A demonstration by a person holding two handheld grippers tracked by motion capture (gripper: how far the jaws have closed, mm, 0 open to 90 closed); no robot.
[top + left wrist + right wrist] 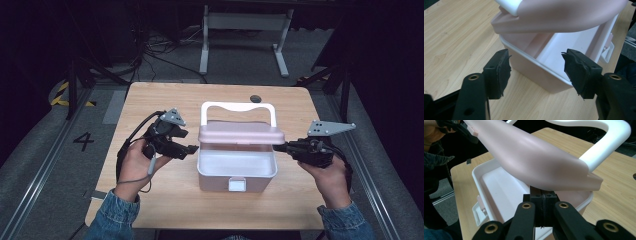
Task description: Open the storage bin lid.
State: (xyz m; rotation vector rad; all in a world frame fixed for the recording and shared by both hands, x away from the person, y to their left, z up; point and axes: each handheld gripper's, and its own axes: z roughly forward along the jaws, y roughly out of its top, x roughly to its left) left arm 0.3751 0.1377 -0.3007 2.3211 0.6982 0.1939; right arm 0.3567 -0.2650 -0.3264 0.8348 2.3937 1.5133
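Note:
A pink box (220,182) with a white rim stands mid-table, its pink lid (240,134) lifted partway and its white handle (237,106) upright behind. My right gripper (277,147) is shut, its tips tucked under the lid's right edge. In the right gripper view the closed right gripper (541,195) sits beneath the tilted lid (531,157), above the box's hollow (499,185). My left gripper (192,149) is open just left of the box. In the left gripper view the open left gripper (536,67) faces the box's corner (534,75), nothing between its jaws.
A white latch (237,184) hangs on the box's front wall. The wooden table (150,200) has a small dark hole (255,98) near its far edge. A white table frame (245,22) stands on the floor beyond.

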